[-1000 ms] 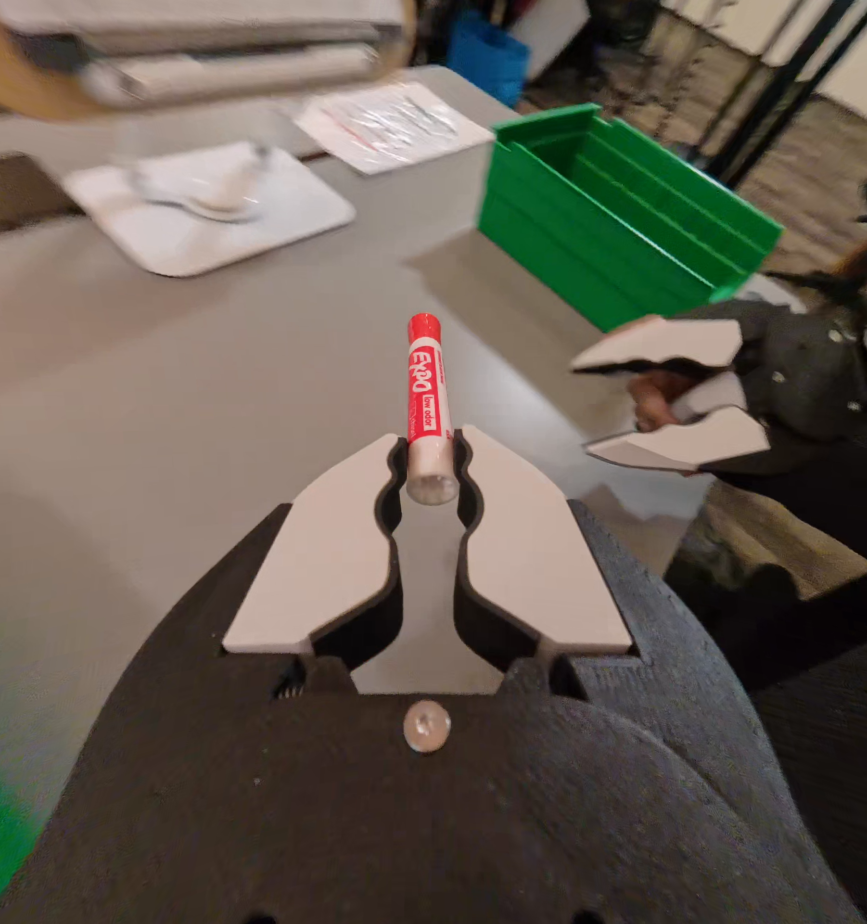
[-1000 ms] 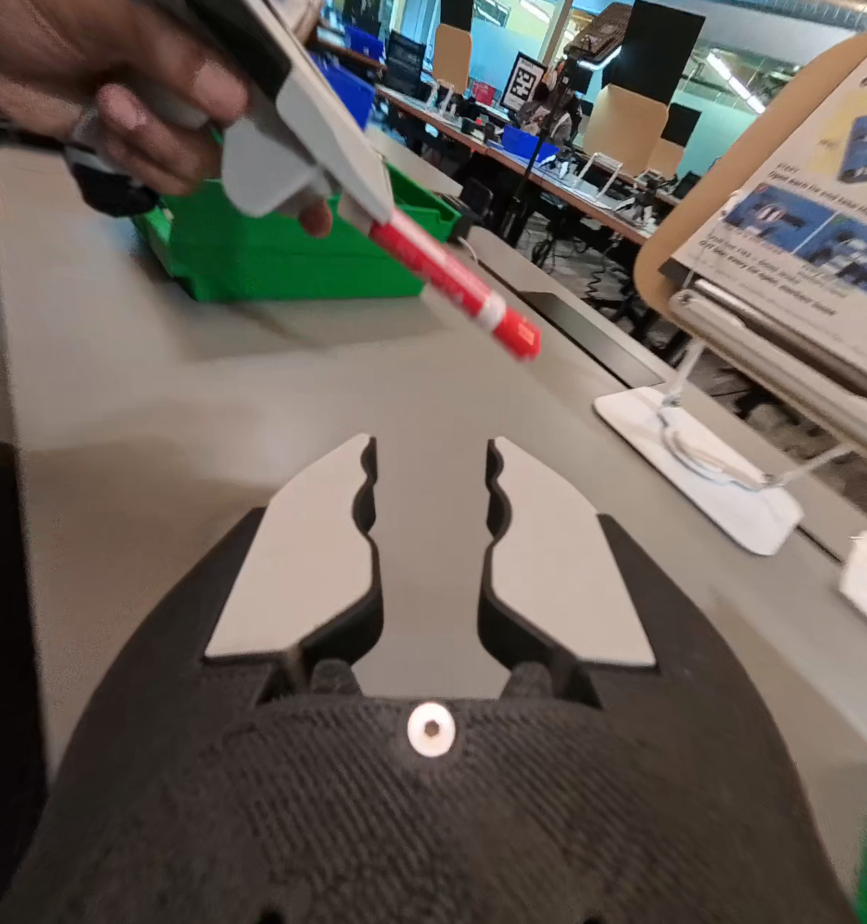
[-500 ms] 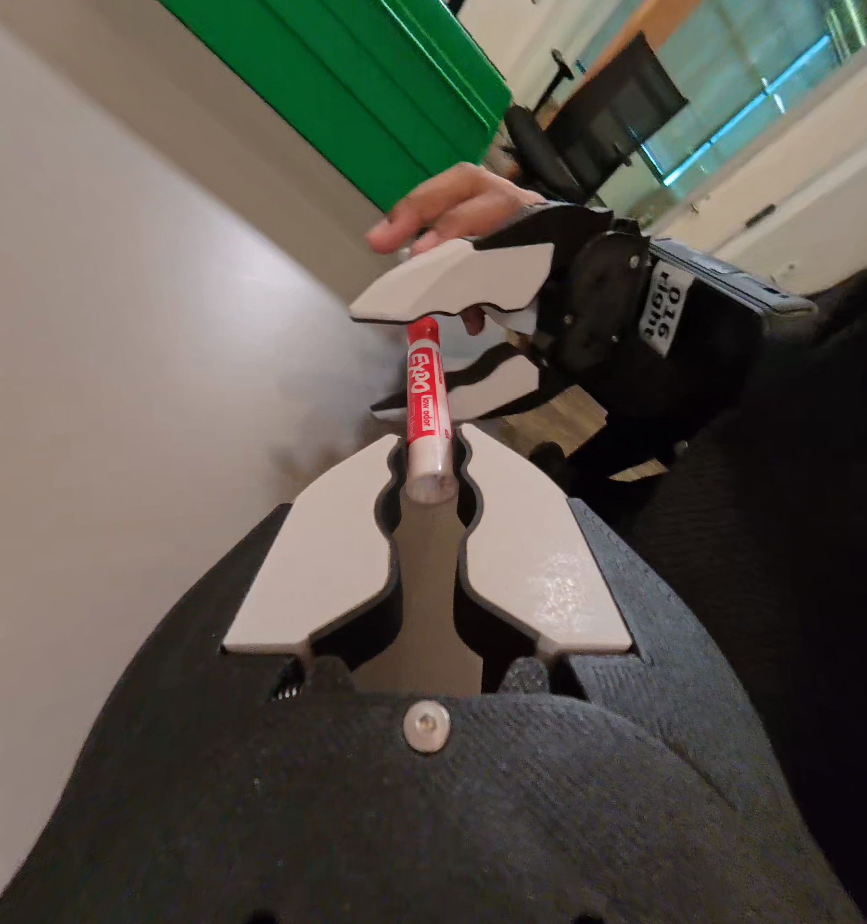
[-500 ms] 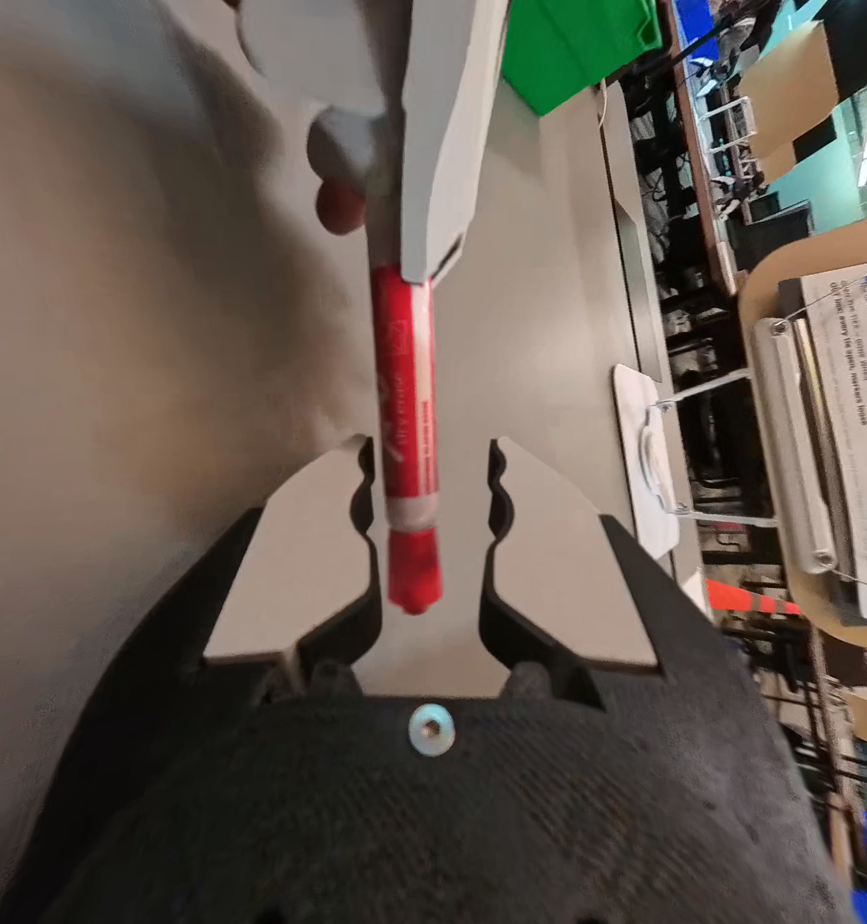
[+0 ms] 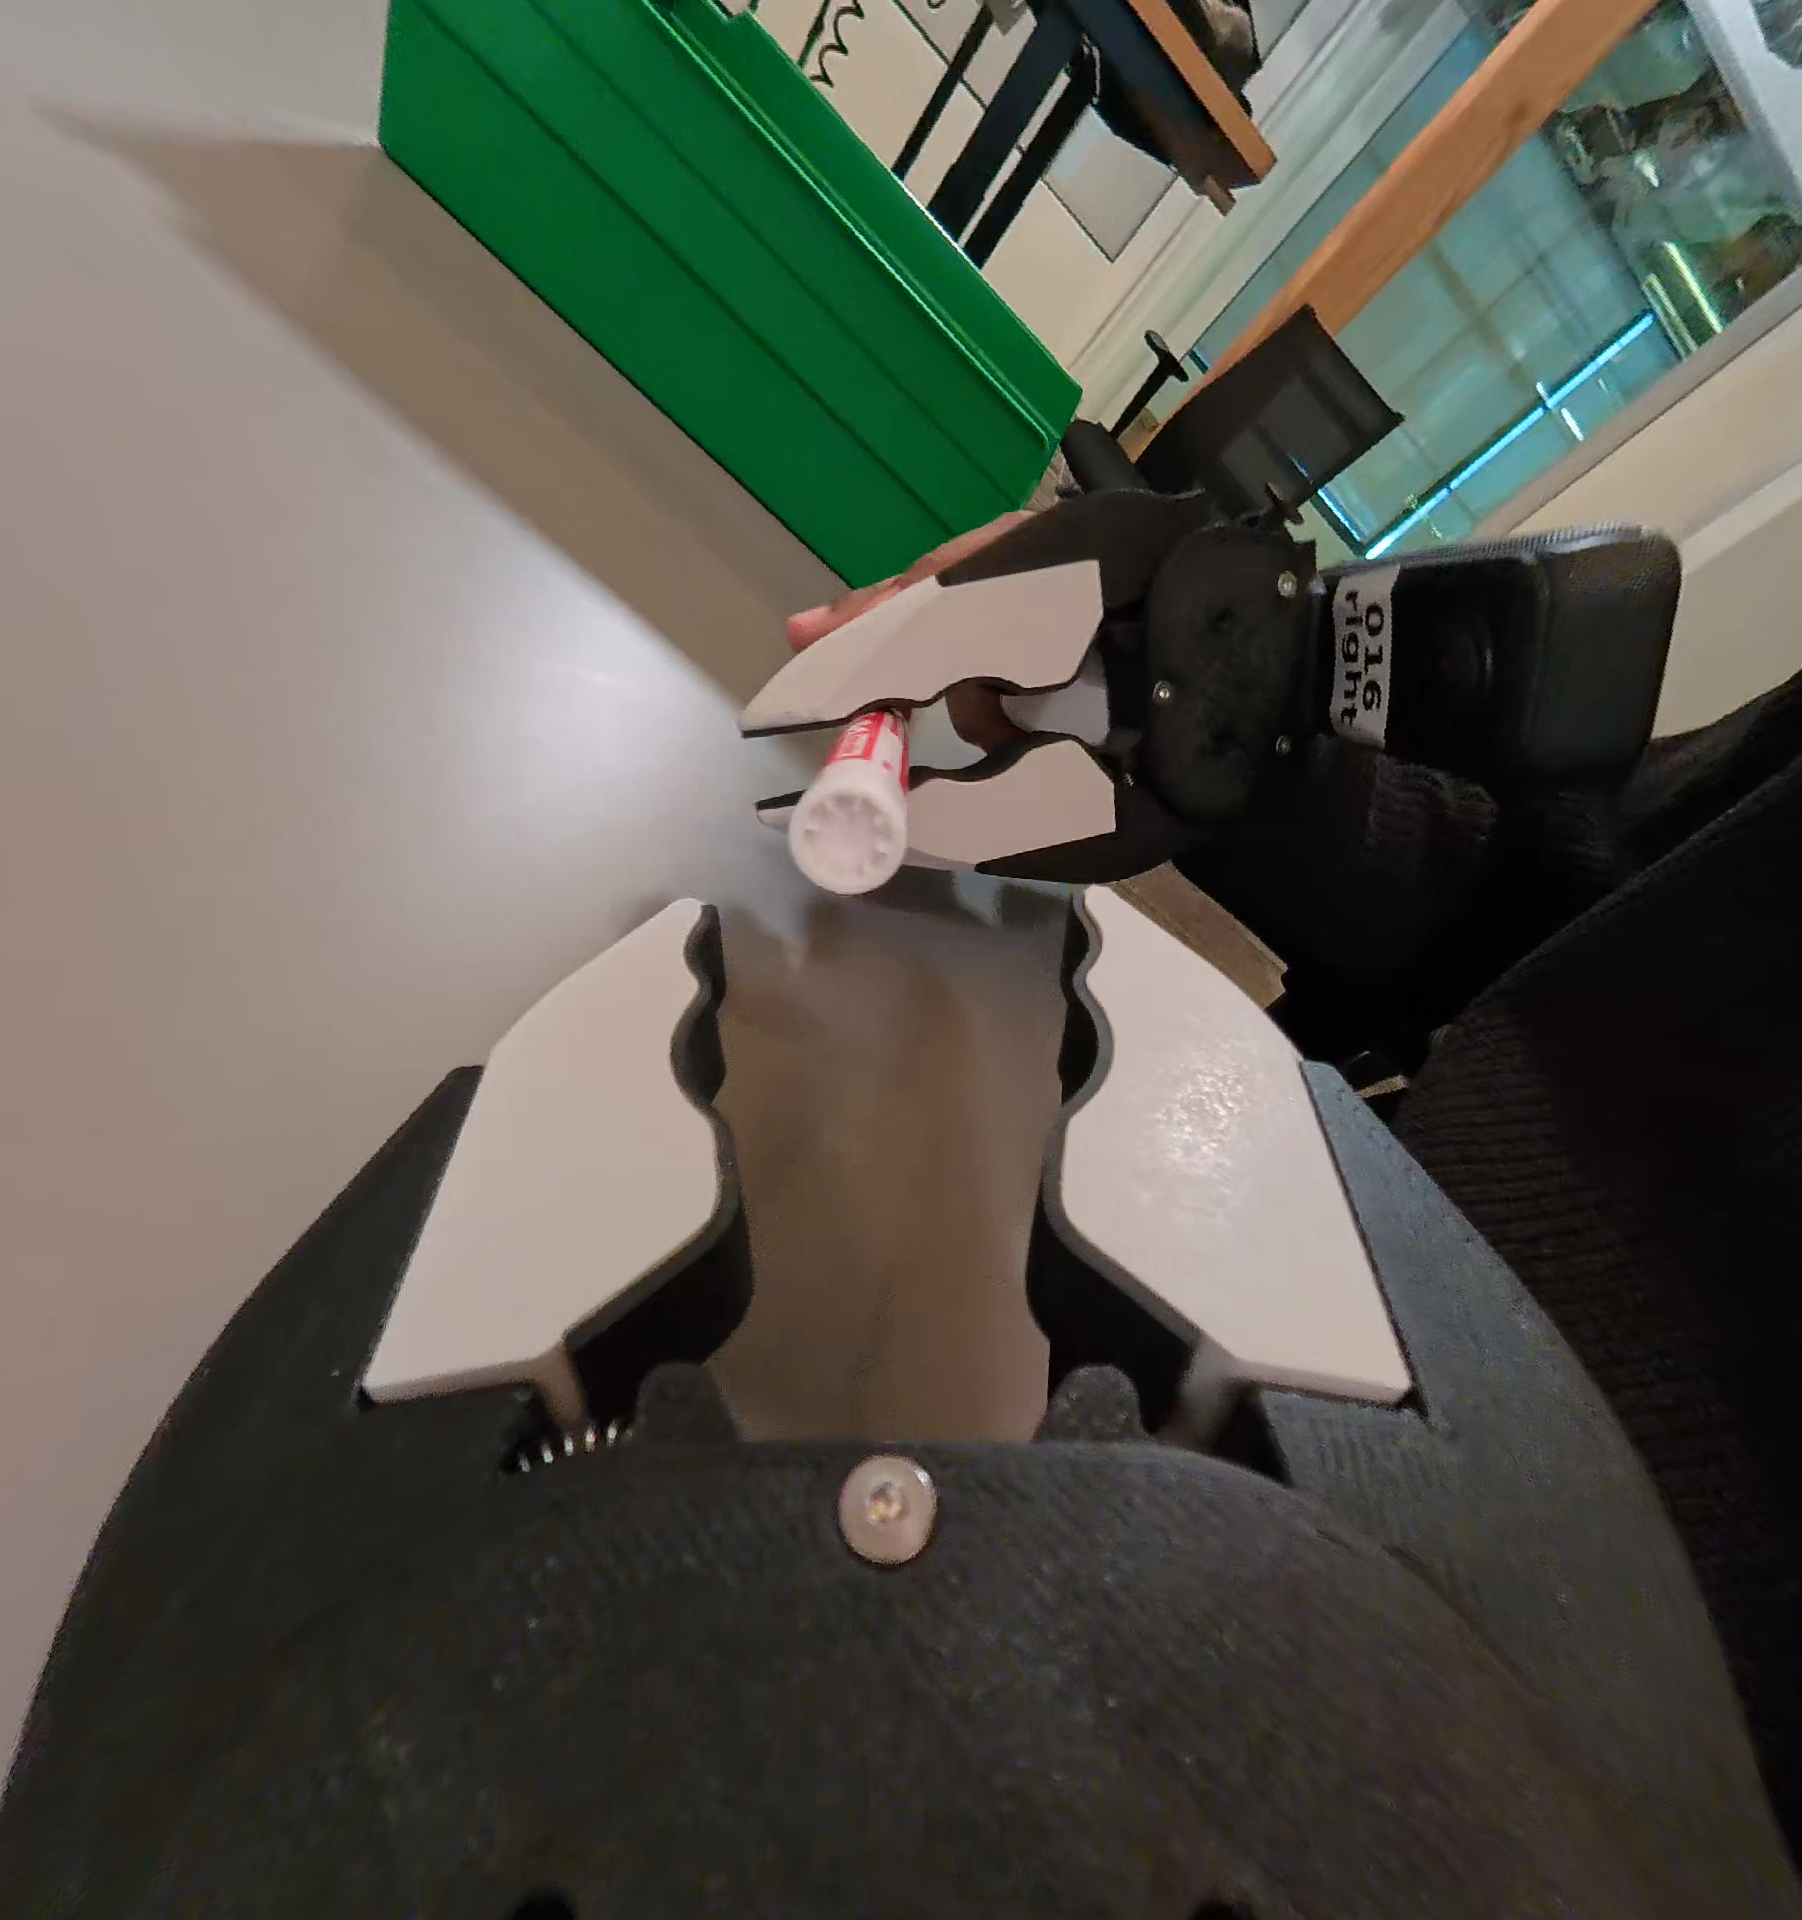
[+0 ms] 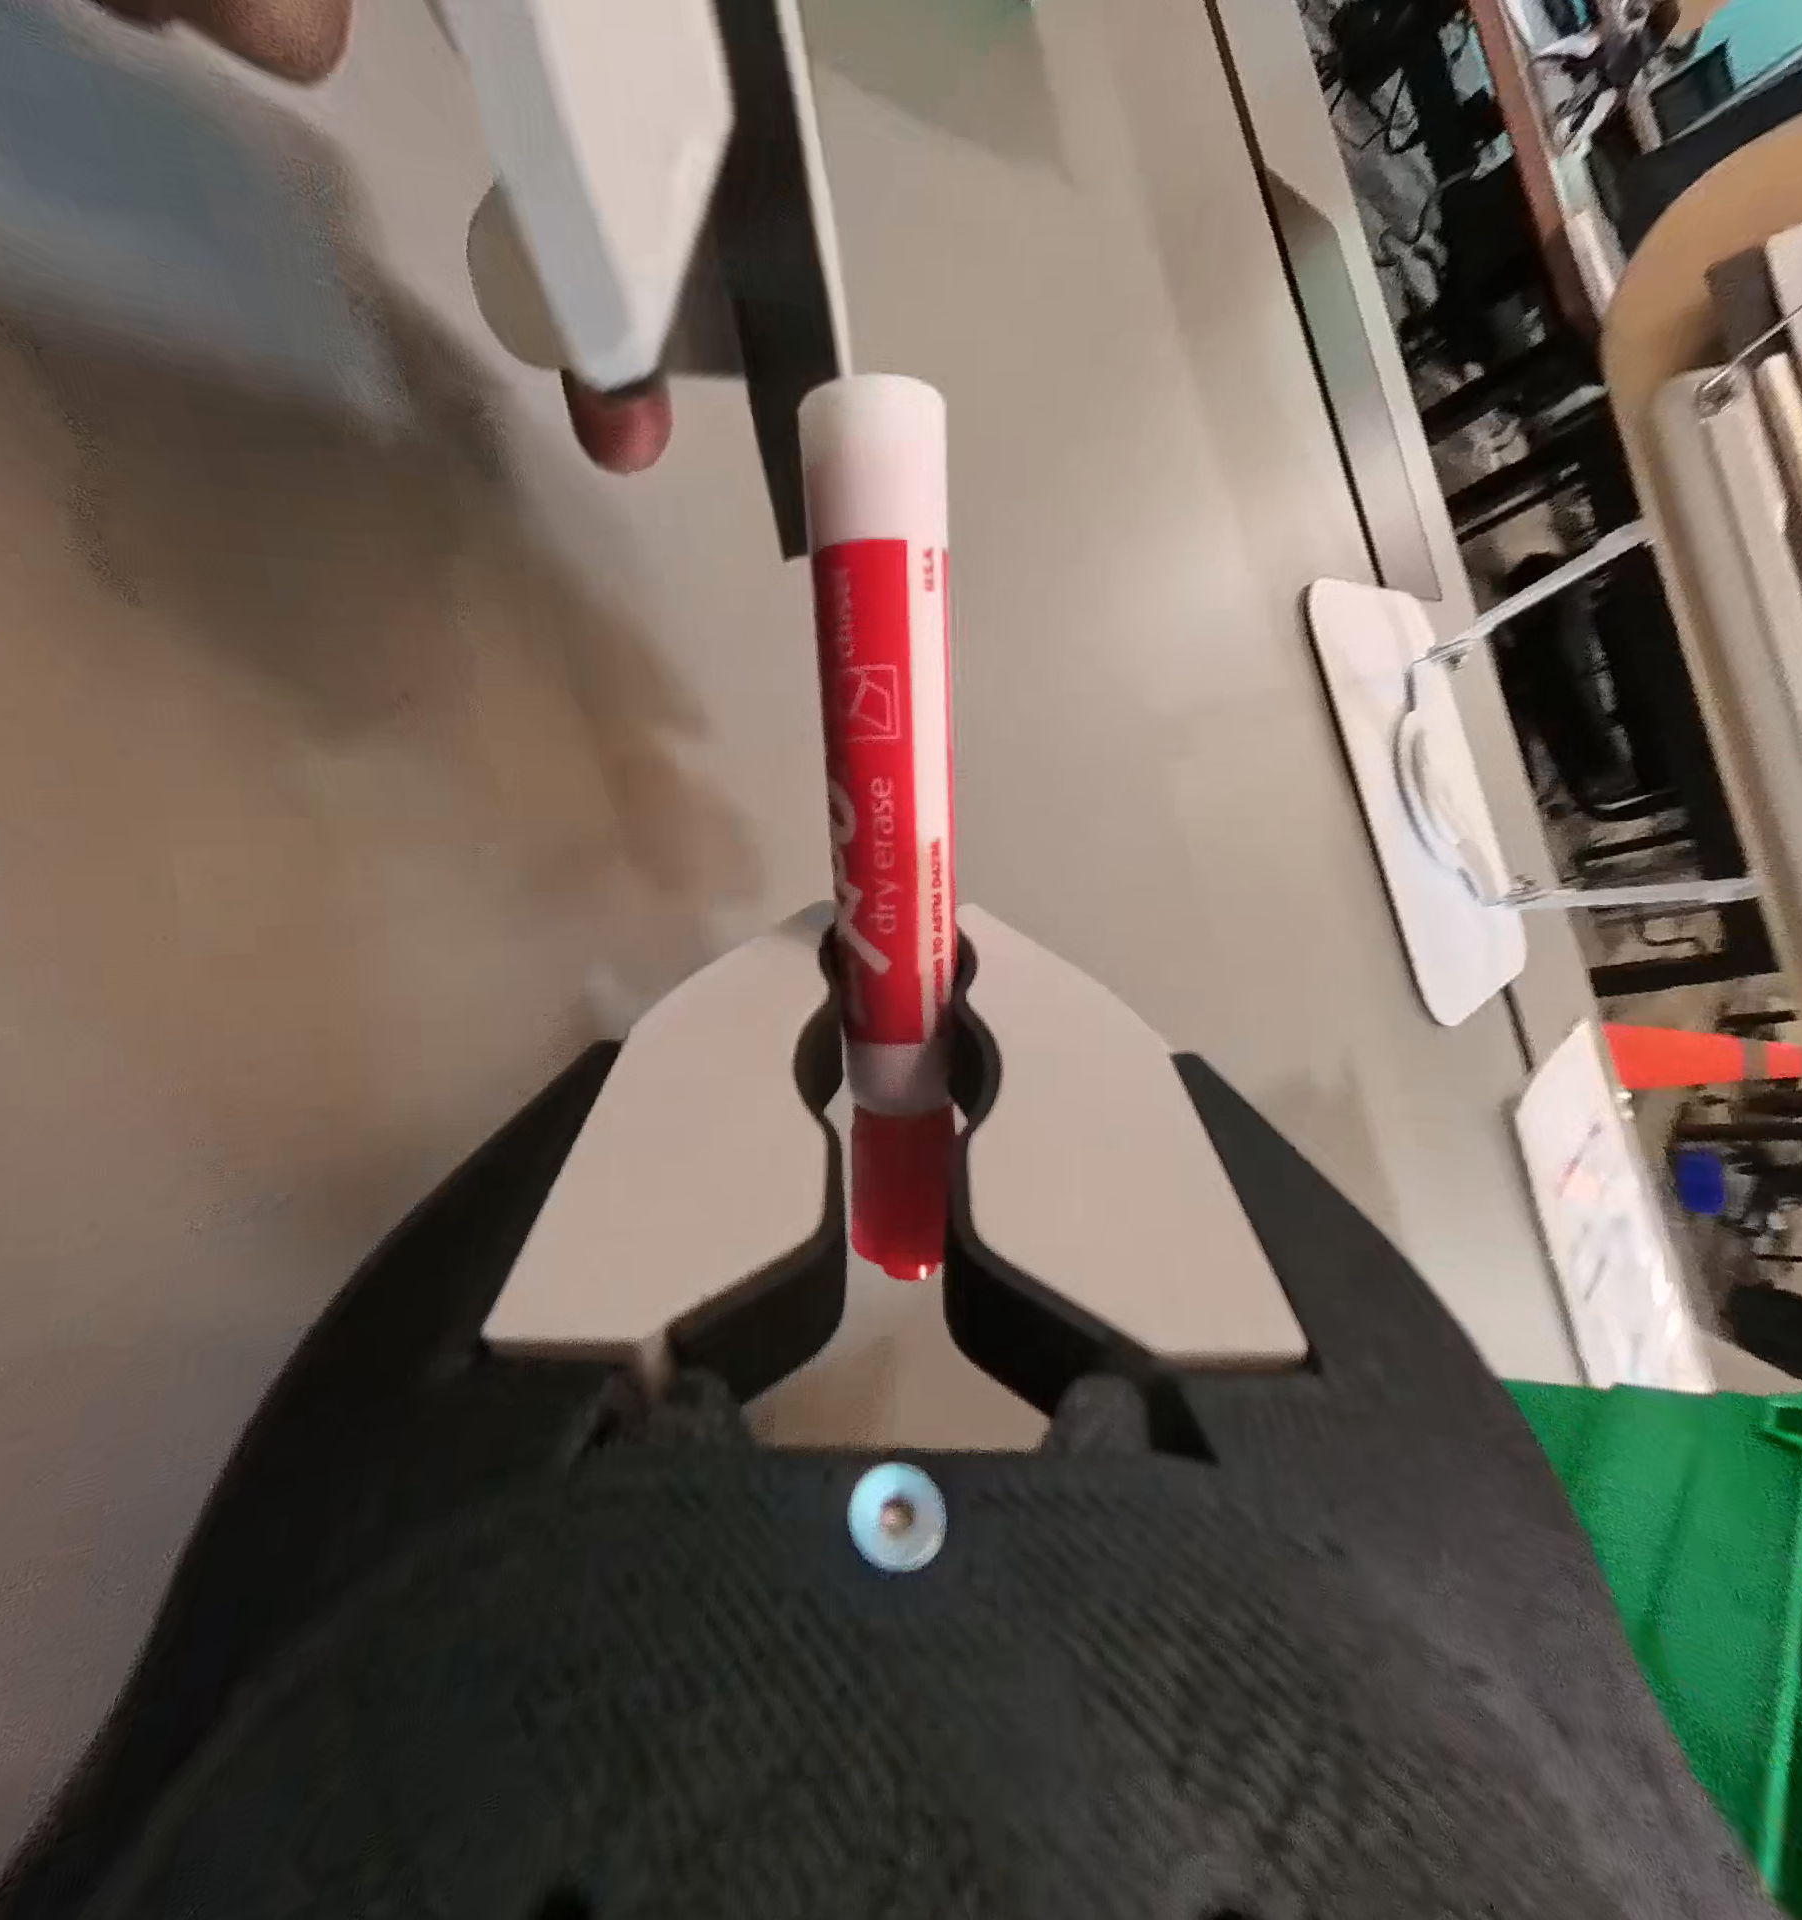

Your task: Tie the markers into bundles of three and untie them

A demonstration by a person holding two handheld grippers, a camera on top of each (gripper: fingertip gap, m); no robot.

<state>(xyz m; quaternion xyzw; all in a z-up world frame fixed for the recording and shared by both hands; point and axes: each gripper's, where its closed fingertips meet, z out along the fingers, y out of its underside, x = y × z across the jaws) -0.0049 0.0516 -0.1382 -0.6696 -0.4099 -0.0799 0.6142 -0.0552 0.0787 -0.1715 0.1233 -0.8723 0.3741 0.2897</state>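
Left wrist view: our left gripper is spread apart, empty, just beside the marker. Right wrist view: our right gripper clamps the marker near its cap; that end-heavy grip could let it pivot or slip.

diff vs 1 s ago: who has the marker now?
Handover done. The red marker passed from the left gripper, now open and empty just short of its white end, to the right gripper, which was open and is now shut on it near the cap. Unchanged: green bin on the grey table.
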